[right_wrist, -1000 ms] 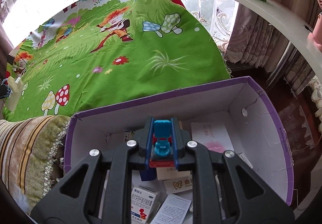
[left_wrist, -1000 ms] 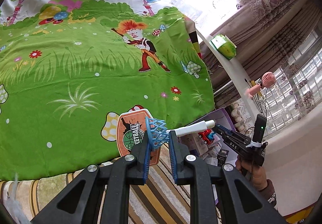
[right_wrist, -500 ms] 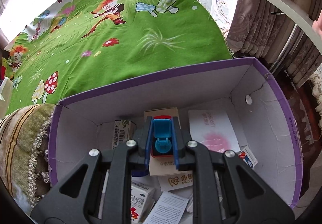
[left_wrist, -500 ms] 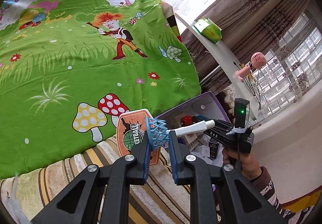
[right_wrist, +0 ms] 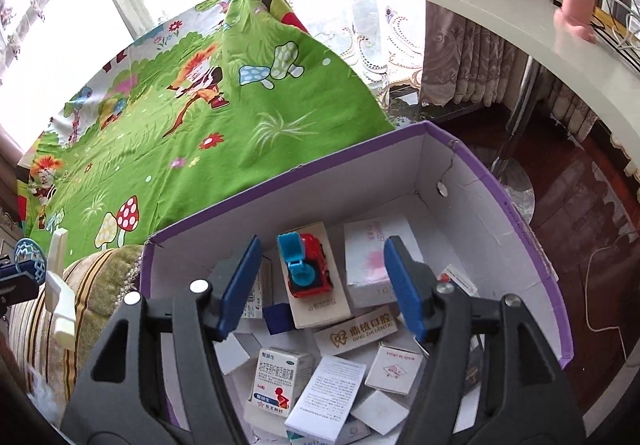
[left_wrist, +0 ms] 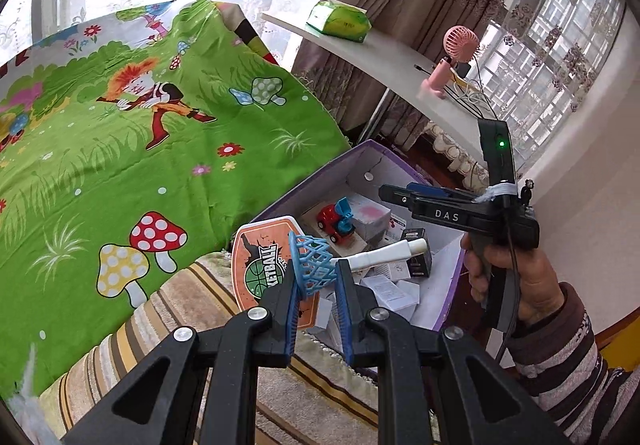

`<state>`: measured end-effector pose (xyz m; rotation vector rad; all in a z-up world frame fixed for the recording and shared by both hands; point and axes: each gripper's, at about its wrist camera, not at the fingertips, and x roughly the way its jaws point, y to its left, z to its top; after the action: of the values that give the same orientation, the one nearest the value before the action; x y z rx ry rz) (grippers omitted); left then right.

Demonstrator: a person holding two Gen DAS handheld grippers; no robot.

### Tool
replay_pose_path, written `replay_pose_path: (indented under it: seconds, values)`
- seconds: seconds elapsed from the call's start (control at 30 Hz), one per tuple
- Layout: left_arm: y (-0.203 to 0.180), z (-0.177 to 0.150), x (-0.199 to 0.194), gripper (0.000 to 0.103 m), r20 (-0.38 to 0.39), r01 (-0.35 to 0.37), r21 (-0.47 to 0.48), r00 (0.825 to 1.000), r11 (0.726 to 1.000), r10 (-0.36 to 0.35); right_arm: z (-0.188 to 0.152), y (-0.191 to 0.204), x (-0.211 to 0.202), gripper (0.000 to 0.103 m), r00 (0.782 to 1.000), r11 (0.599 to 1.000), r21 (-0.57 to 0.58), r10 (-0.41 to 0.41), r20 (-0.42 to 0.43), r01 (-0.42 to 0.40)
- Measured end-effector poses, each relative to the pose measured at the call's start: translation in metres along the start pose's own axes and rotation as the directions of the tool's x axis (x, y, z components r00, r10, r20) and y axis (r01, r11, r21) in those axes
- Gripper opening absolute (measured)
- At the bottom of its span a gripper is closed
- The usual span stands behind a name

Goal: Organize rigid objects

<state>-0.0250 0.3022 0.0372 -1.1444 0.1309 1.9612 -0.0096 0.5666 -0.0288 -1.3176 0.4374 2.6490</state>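
Right gripper [right_wrist: 320, 285] jaws just opened, toy truck [right_wrist: 306, 265] dropped atop cartons in purple box [right_wrist: 532, 245]; toy hoop [left_wrist: 312, 265], pinched narrowly by left gripper [left_wrist: 318, 299], risks snagging box rim

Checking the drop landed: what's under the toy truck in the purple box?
The toy truck rests on a tan carton among medicine boxes in the purple box. Anything beneath those is hidden.

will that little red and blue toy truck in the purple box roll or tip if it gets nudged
The toy truck rests on a carton, not the box floor, so a nudge could slide it off. Its wheels suggest it rolls easily. The raised blue part probably makes it somewhat tippy. It looks like light, stiff plastic.
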Motion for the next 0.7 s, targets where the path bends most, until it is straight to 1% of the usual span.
replay_pose_path:
  seconds: [0.1, 0.13, 0.17, 0.2, 0.23, 0.27, 0.33, 0.4, 0.47, 0.5, 0.6, 0.67, 0.7]
  values:
    - [-0.016, 0.001, 0.011, 0.020, -0.023, 0.004, 0.037, 1.000, 0.999, -0.004, -0.012, -0.011, -0.017, 0.071, 0.998, 0.997, 0.041, -0.057, -0.009, 0.057]
    - [-0.019, 0.000, 0.015, 0.025, -0.038, 0.015, 0.033, 0.999, 0.999, -0.014, -0.017, -0.015, -0.022, 0.072, 0.997, 0.996, 0.060, -0.071, -0.016, 0.072]
    - [-0.020, -0.002, 0.018, 0.034, -0.050, 0.037, 0.018, 0.998, 0.999, -0.036, -0.023, -0.018, -0.028, 0.074, 0.996, 0.993, 0.075, -0.088, -0.022, 0.089]
    - [-0.019, -0.004, 0.020, 0.040, -0.060, 0.050, -0.005, 0.997, 0.999, -0.050, -0.028, -0.020, -0.034, 0.076, 0.993, 0.990, 0.085, -0.112, -0.028, 0.114]
    - [-0.018, -0.007, 0.021, 0.052, -0.065, 0.052, -0.029, 0.996, 0.998, -0.054, -0.034, -0.020, -0.040, 0.076, 0.990, 0.986, 0.087, -0.139, -0.033, 0.141]
    - [-0.017, -0.011, 0.022, 0.060, -0.068, 0.053, -0.061, 0.996, 0.997, -0.057, -0.039, -0.019, -0.045, 0.077, 0.987, 0.984, 0.084, -0.157, -0.038, 0.160]
    - [-0.011, -0.020, 0.021, 0.061, -0.065, 0.040, -0.150, 0.997, 0.988, -0.051, -0.049, -0.017, -0.058, 0.078, 0.982, 0.979, 0.084, -0.185, -0.042, 0.188]
    - [-0.004, -0.031, 0.016, 0.062, -0.057, 0.043, -0.231, 0.997, 0.972, -0.058, -0.059, -0.011, -0.069, 0.081, 0.979, 0.976, 0.081, -0.202, -0.040, 0.204]
    - [0.000, -0.042, 0.015, 0.070, -0.068, 0.049, -0.286, 0.995, 0.957, -0.071, -0.067, -0.002, -0.081, 0.082, 0.973, 0.971, 0.064, -0.228, -0.034, 0.229]
    - [-0.001, -0.047, 0.015, 0.070, -0.068, 0.050, -0.291, 0.995, 0.955, -0.073, -0.071, 0.002, -0.087, 0.083, 0.969, 0.967, 0.059, -0.247, -0.028, 0.248]
    - [-0.015, -0.055, 0.012, 0.072, -0.066, 0.007, -0.226, 0.998, 0.974, -0.022, -0.081, 0.014, -0.101, 0.085, 0.958, 0.958, 0.035, -0.285, -0.010, 0.285]
    - [-0.019, -0.056, 0.013, 0.080, -0.061, 0.010, -0.212, 0.998, 0.977, -0.023, -0.086, 0.018, -0.109, 0.085, 0.950, 0.949, 0.041, -0.312, 0.001, 0.312]
    - [-0.020, -0.056, 0.014, 0.082, -0.064, 0.015, -0.208, 0.998, 0.978, -0.029, -0.088, 0.018, -0.112, 0.086, 0.948, 0.947, 0.048, -0.318, 0.004, 0.317]
